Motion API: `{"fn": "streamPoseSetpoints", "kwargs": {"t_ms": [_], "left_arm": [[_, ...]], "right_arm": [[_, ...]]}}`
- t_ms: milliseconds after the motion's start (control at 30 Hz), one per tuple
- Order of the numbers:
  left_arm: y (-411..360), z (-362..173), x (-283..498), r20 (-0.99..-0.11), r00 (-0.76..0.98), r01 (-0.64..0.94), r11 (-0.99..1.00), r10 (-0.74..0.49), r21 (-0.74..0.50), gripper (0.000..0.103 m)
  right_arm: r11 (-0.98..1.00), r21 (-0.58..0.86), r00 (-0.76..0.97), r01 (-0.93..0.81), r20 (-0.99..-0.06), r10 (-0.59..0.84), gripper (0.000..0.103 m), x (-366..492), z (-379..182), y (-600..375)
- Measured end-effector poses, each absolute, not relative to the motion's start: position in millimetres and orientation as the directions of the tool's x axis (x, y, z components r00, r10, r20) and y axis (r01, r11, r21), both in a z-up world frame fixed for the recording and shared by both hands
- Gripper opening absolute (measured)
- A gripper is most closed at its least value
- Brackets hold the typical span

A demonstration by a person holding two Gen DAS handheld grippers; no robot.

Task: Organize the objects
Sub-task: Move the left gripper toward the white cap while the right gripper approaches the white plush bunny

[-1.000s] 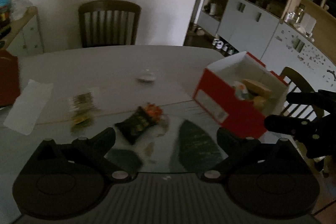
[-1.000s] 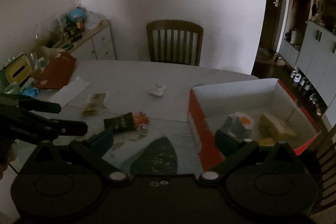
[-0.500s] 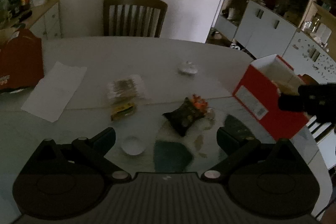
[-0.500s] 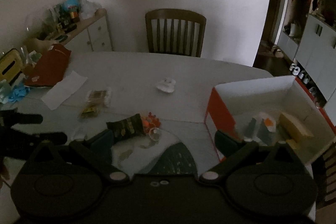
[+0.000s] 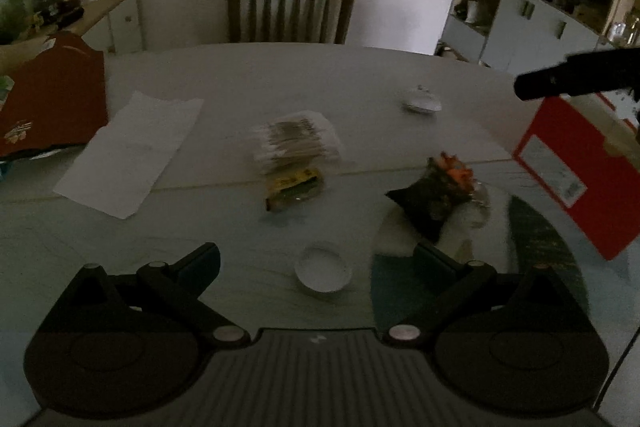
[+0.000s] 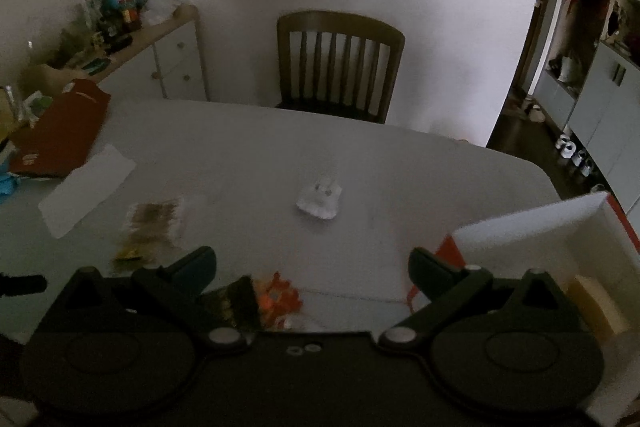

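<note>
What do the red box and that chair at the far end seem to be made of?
The red box looks like matte cardboard: thin flat walls, printed label, white inside. The chair seems dark varnished wood with a slatted back, though the dim light leaves the finish uncertain.

Stuff's scattered on my table: dark snack bag (image 5: 430, 195) with orange end lying flat, clear packet (image 5: 298, 142), small yellow wrapper (image 5: 294, 188) just beside it, white cap (image 5: 322, 268), red box (image 5: 576, 171) open at right.
</note>
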State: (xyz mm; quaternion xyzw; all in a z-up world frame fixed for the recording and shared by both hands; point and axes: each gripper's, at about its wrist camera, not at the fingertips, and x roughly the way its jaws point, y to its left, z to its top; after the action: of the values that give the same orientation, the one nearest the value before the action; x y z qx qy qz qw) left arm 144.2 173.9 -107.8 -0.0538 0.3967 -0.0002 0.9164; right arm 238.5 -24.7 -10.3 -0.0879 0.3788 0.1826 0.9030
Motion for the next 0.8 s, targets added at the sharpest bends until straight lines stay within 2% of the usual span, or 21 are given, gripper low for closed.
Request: {"fn": "streamPoseSetpoints", "kwargs": {"t_ms": [700,800], "left_arm": [[162.0,-148.4,161.2,-0.755,0.655,-0.028,0.998,-0.022,-0.053,0.103],[162.6,-149.6,163.0,-0.75,0.661,-0.038,0.998,-0.014,-0.052,0.102]], "right_arm": [[0.929,-0.042,0.589,-0.367,-0.784,0.197,0.099,355.3,-75.4,24.4],[0.935,-0.041,0.579,-0.352,-0.794,0.183,0.095,363.3,-82.7,27.6]]}}
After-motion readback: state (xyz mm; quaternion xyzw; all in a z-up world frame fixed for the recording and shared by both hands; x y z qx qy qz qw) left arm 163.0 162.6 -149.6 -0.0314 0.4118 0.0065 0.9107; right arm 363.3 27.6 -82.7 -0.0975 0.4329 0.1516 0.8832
